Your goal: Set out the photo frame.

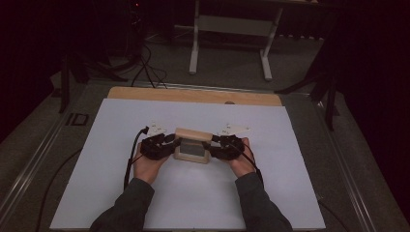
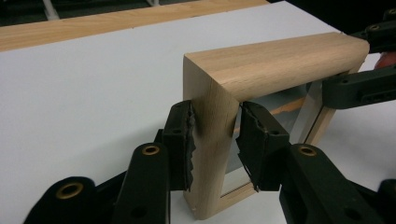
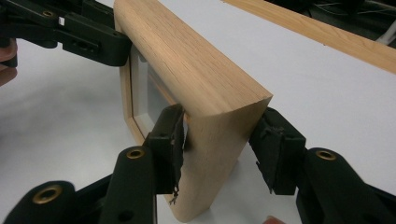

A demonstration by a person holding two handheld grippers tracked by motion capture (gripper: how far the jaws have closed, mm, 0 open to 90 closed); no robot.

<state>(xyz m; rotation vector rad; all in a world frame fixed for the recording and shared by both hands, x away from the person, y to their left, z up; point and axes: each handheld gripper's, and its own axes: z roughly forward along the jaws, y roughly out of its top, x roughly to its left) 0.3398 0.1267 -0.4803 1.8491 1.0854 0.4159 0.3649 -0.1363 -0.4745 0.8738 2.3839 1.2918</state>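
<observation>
1. On the white sheet covering the pale wooden table, in the high view, a light wooden picture frame with a grey glass pane is standing near the middle. The left gripper is meeting its left end and the right gripper its right end, each carried by a hand emerging from a dark grey sleeve.

2. In the left gripper view, the left gripper is straddling the near upright side of the frame. One black ridged pad is lying against the outer face, the other just touching the inner edge, so the jaws are pinching the wood. The right gripper is appearing at the far end.

3. In the right gripper view, the right gripper is bracketing the frame's rounded end. The inner pad is touching the wood, while the outer pad is standing slightly clear, so the jaws are spread rather than clamping. The left gripper is reaching the far end.
</observation>
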